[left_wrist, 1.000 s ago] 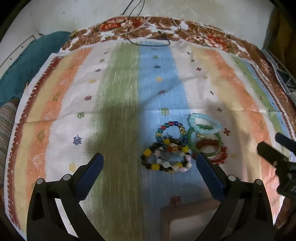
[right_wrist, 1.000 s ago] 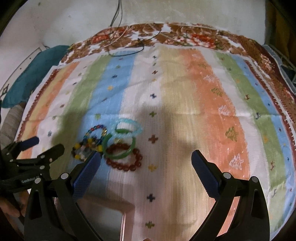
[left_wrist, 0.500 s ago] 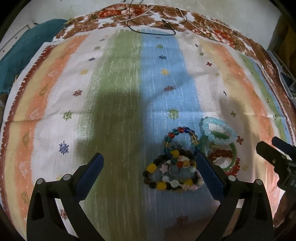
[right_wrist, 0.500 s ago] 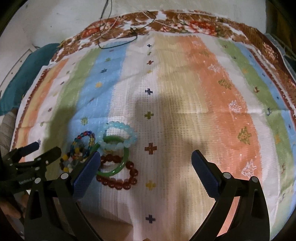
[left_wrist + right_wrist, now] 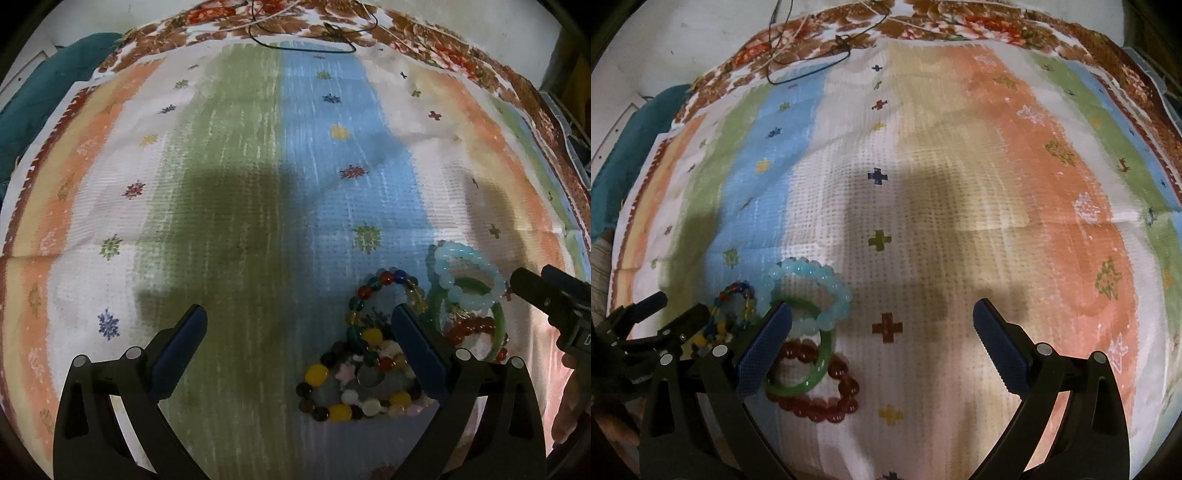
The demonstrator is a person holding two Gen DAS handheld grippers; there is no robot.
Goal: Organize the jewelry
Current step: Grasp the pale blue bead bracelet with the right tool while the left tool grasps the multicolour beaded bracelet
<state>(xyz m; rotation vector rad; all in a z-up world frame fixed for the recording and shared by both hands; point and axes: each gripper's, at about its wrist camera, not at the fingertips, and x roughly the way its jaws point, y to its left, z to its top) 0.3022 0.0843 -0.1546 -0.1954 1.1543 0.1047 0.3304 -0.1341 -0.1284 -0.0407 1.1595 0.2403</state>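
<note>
Left wrist view, we hold our left gripper [image 5: 299, 350] spread wide and empty above a striped cloth [image 5: 236, 192], multicoloured bead bracelets [image 5: 365, 373] heaped by its right finger — beside them a pale blue bracelet [image 5: 812, 291], green bangle [image 5: 816, 369] and red bead bracelet [image 5: 827, 402], our right gripper [image 5: 882, 347] likewise wide apart, gripping nothing.

Striped cloth [image 5: 236, 206], black cord [image 5: 303, 40], teal fabric [image 5: 33, 99].

Left tool [image 5: 299, 345]: jaws spread wide, holding nothing, hovering low, its right finger over the bracelet pile [image 5: 373, 365].
Right tool [image 5: 882, 341]: jaws spread wide, holding nothing, its left finger over the same pile.
</note>
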